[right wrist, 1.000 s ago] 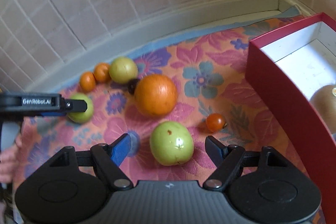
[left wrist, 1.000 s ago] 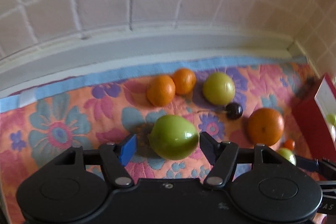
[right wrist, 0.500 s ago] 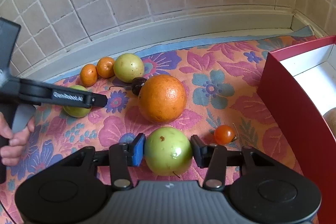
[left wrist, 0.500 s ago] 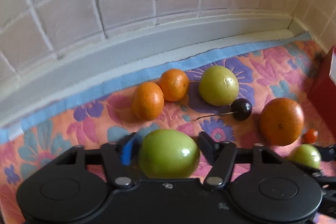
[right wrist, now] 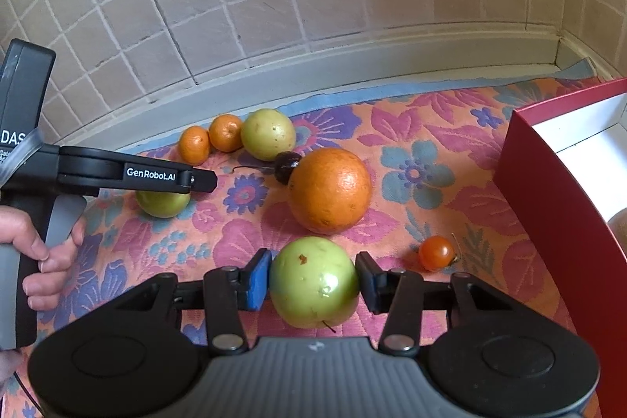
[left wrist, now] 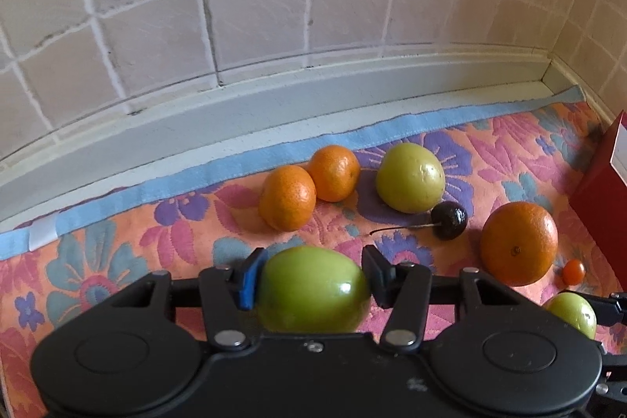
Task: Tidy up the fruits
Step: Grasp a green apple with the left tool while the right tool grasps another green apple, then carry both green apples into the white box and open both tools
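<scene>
- My left tongs (left wrist: 311,279) pinch one green apple (left wrist: 311,290); my right tongs (right wrist: 313,279) pinch another green apple (right wrist: 313,281) — both low over the worktop's floral cloth (right wrist: 423,128).
- Red box (right wrist: 548,206) waits at my right (one brownish fruit inside).
- Left out: oranges, cherry, tomato — most of it.

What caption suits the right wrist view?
Right tool grips a green apple beside an orange, tomato and red box.

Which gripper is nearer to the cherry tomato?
Right. The right gripper, shut on a green apple, sits just beside the cherry tomato; the left gripper is beyond the large orange.
</scene>
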Demonstrator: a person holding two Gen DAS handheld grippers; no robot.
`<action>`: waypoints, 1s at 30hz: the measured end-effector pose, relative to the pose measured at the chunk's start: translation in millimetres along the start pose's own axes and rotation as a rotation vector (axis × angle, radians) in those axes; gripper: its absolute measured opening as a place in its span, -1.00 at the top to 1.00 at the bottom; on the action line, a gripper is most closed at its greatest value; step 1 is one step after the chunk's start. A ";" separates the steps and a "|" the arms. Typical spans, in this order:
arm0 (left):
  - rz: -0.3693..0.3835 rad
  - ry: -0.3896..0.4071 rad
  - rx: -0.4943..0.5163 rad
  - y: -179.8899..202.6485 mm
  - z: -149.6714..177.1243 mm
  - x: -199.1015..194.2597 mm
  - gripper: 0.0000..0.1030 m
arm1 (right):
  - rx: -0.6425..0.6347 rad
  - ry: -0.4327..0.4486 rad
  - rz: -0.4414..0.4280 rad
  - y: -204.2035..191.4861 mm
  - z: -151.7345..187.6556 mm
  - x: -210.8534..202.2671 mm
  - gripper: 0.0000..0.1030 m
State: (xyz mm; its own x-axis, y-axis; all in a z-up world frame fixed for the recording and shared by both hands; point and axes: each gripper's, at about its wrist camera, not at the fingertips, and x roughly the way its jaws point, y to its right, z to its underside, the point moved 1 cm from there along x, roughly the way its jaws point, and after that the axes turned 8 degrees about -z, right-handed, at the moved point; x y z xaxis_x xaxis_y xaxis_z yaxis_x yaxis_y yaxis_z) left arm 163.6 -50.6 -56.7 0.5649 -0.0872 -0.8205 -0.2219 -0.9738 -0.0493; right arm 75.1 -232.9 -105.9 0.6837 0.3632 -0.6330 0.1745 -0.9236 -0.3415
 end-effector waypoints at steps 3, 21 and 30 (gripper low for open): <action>0.000 0.010 -0.008 -2.2 0.2 -6.2 -0.22 | 0.006 0.019 -0.014 -1.0 -0.6 -5.5 0.05; -0.058 0.016 -0.030 11.6 4.3 -59.9 -0.22 | 0.049 0.123 -0.026 7.6 -2.1 -70.6 0.05; -0.019 0.066 -0.003 46.1 -14.3 -90.4 -0.22 | 0.083 0.185 0.009 27.6 -6.5 -118.7 0.05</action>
State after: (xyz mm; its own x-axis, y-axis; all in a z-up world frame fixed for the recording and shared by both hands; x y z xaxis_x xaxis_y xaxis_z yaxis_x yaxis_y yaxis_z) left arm 113.7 -90.7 23.4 0.6204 -0.0820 -0.7800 -0.2083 -0.9760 -0.0630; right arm 3.3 -302.3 -35.7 0.8047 0.3195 -0.5004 0.1140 -0.9104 -0.3978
